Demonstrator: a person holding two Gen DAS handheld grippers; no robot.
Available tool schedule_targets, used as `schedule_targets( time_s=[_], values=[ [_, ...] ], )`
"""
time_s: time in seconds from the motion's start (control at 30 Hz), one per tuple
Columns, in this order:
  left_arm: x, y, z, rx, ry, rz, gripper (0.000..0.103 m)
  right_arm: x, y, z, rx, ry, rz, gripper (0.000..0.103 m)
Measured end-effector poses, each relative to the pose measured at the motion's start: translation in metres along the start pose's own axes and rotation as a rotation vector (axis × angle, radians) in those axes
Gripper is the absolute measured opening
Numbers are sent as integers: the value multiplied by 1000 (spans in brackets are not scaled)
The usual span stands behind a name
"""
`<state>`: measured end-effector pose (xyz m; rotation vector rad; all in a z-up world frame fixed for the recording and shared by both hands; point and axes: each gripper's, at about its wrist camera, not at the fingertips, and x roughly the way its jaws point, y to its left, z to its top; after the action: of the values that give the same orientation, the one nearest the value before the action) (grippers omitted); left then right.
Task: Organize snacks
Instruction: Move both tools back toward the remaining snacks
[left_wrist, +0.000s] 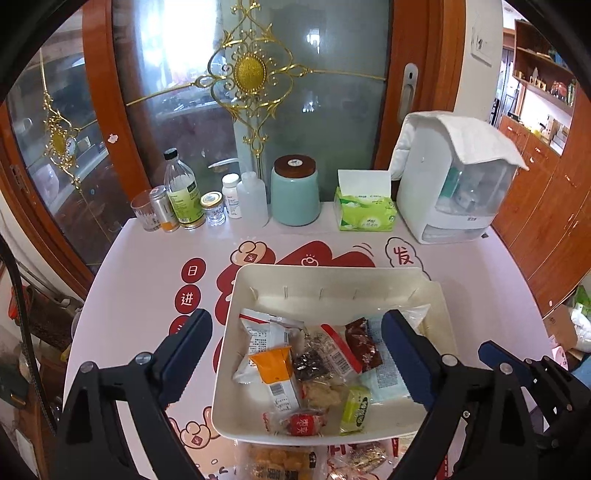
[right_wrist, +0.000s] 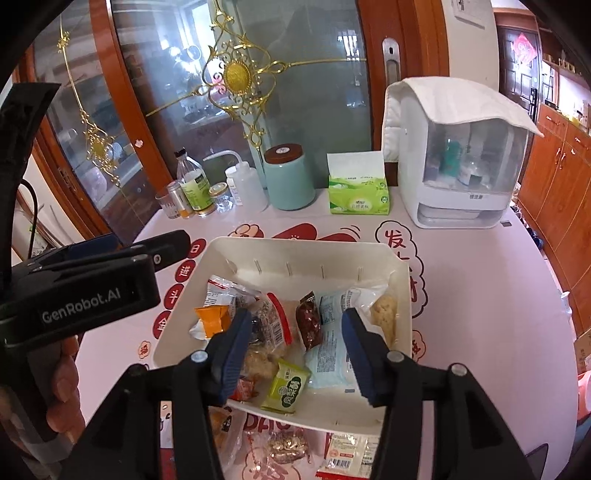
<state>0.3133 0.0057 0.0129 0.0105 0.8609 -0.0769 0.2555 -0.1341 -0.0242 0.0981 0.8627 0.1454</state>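
near the front edge of the pink printed table (left_wrist: 122, 295), wrapped snacks (right_wrist: 291, 332) lie in the cream rectangular plastic tray (right_wrist: 306, 254); the left gripper (left_wrist: 295, 354) and right gripper (right_wrist: 295, 354) hover above, fingers apart, empty.

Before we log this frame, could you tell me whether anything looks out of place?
Yes: a few snack packets lie on the table just outside the white bin's near edge, while the rest are heaped inside. Nothing looks spilled or damaged.

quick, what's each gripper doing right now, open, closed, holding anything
Left gripper: open, holding nothing, above the cream plastic snack tray.
Right gripper: open, holding nothing, above the same tray.
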Motion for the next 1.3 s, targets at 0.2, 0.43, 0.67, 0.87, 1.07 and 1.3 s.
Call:
schedule_targets(
  time_s=[0.2,0.43,0.67,0.87,1.07,1.3],
  values=[
    [-34,-7,-7,-12,-36,-14,92,-30,-3,-6,-1,-37,5,51],
    [-78,-27,-23,8,-90,-36,92,-70,-9,-20,-2,-75,10,51],
    [-113,-47,-44,10,-119,-66,93,-108,-21,-40,-9,-104,10,51],
    [-134,-59,-70,14,-121,-85,93,-136,-35,-58,-30,-122,-8,52],
    [-137,-66,-98,30,-85,-96,93,-151,-50,-79,-35,-116,-27,52],
    [-122,-69,-134,75,-35,-93,93,-138,-63,-111,-20,-46,-39,52]
  ],
)
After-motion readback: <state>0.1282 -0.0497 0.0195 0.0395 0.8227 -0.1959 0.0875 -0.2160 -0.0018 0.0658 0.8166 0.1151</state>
